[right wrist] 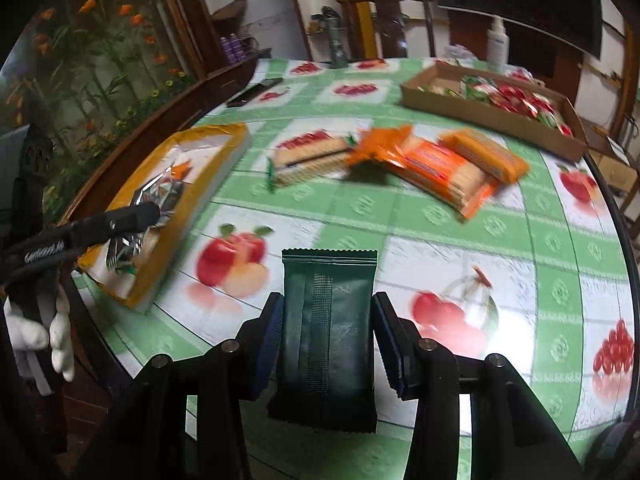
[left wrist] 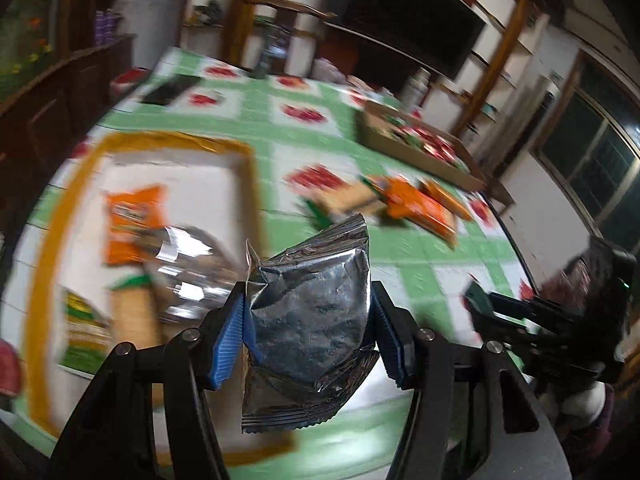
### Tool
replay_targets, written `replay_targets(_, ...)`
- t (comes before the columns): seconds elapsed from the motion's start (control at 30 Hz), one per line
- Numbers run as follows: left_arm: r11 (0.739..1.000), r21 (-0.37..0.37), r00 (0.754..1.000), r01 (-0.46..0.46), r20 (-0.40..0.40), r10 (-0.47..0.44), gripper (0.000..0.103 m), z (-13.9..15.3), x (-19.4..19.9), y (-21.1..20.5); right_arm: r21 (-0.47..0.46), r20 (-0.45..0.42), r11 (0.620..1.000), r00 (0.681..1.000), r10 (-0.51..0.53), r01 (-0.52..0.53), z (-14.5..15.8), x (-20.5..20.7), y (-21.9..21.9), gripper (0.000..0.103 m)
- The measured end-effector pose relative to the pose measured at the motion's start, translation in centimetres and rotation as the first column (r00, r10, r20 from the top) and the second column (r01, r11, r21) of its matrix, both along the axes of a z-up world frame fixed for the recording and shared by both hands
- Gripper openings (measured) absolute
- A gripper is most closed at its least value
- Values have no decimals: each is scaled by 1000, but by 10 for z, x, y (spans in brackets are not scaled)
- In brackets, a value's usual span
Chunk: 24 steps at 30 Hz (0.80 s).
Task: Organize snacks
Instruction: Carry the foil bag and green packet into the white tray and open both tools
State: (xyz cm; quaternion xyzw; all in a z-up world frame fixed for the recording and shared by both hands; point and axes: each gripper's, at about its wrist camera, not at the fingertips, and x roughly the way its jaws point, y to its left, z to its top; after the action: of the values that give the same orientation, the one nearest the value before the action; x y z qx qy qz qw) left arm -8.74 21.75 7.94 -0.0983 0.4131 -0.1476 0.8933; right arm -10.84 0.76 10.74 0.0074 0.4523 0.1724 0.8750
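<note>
Gripping a crinkled silver foil packet [left wrist: 308, 312] between its blue pads, the left gripper [left wrist: 308, 332] holds it above the near edge of the yellow-rimmed tray [left wrist: 248, 160], presumably to add it to the snacks there: an orange packet [left wrist: 134, 224], another silver packet [left wrist: 188, 276] and a wafer pack [left wrist: 134, 316]. The right gripper [right wrist: 328, 336] is clenched on a dark green packet [right wrist: 328, 320], held upright over the table, probably waiting its turn for the same tray.

Further out, loose snacks lie mid-table: a green-ended wafer pack [right wrist: 308, 158] and orange biscuit packs [right wrist: 440, 168], touching one another, likely unsorted. Beyond them a cardboard tray [right wrist: 492, 114] holds red and green sachets.

The round table wears a glossy green-and-white cloth [right wrist: 400, 236] printed with fruit. A white-gloved hand [right wrist: 40, 332] shows at the left. Wooden shelving, a spray bottle [right wrist: 498, 44] and a flower mural ring the room.
</note>
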Motion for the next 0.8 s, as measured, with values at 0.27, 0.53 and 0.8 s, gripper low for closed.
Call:
replay_targets(0.27, 990, -20, 990, -141, -18, 141, 57, -1, 28, 72, 6, 27, 992, 991, 129, -129, 24, 25, 77, 46)
replay_targets(0.53, 971, -79, 972, -227, -85, 220, 57, -25, 64, 113, 29, 32, 973, 974, 226, -227, 30, 68, 158, 46)
replay_targets(0.8, 956, -117, 960, -269, -120, 255, 58, -44, 77, 133, -14, -1, 967, 967, 256, -256, 4, 116, 224, 46)
